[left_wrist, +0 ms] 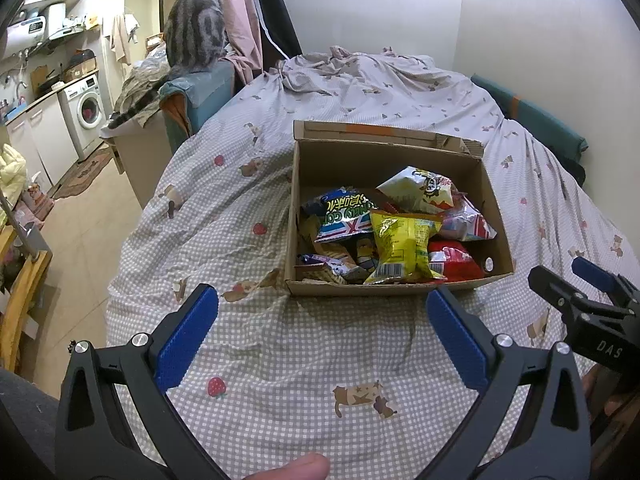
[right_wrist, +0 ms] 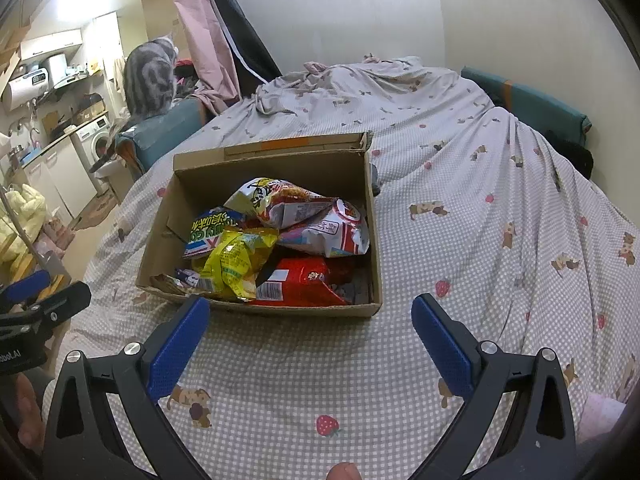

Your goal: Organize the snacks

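Observation:
An open cardboard box (left_wrist: pixel 496 216) sits on the bed and holds several snack bags: a yellow bag (left_wrist: pixel 404 248), a red bag (left_wrist: pixel 456 262), a green and blue bag (left_wrist: pixel 344 216) and a pale bag (left_wrist: pixel 420 190). The box also shows in the right wrist view (right_wrist: pixel 160 240), with the yellow bag (right_wrist: pixel 232 260) and red bag (right_wrist: pixel 300 284). My left gripper (left_wrist: pixel 322 304) is open and empty, just short of the box's near wall. My right gripper (right_wrist: pixel 310 312) is open and empty at the box's near right corner. Each gripper shows at the edge of the other's view.
The bed is covered by a checked sheet (left_wrist: pixel 280 360) with strawberry and cat prints. A grey striped cat (left_wrist: pixel 196 32) sits on a teal headboard at the back left. A washing machine (left_wrist: pixel 86 112) and kitchen counter stand beyond the bed's left edge. A wall runs behind.

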### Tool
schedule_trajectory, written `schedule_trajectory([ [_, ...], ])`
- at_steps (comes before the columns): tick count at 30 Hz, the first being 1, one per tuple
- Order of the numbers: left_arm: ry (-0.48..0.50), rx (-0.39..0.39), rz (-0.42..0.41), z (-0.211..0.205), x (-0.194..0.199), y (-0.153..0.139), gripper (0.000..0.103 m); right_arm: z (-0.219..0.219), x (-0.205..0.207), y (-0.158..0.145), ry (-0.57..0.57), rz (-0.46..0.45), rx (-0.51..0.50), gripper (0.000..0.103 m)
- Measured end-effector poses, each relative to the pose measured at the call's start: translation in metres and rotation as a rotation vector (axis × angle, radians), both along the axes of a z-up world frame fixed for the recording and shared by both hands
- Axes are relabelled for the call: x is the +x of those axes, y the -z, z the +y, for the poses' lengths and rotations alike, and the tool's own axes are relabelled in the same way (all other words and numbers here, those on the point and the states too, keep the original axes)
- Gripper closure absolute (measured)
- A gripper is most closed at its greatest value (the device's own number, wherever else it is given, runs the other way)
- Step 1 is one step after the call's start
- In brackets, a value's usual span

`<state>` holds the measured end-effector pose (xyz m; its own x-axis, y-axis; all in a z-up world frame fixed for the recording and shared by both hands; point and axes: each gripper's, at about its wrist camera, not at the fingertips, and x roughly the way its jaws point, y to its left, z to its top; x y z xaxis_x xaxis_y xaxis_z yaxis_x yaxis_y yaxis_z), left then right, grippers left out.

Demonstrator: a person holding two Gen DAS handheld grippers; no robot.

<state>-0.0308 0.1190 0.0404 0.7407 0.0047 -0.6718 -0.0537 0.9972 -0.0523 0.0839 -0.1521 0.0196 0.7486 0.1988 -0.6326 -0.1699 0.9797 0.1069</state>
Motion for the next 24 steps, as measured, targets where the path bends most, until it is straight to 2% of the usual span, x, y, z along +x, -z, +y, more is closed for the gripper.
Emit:
schedule_trajectory([
  [15, -0.013, 0.000, 0.002, 0.0021, -0.0004, -0.0013, 0.000, -0.0060, -0.0005, -0.0025, 0.016, 0.001, 0.031, 0.000],
  [24, 0.015, 0.006, -0.003, 0.0015, 0.0001, 0.0036, 0.000, -0.0051, -0.0011, -0.0035, 0.015, -0.003, 0.037, 0.000],
])
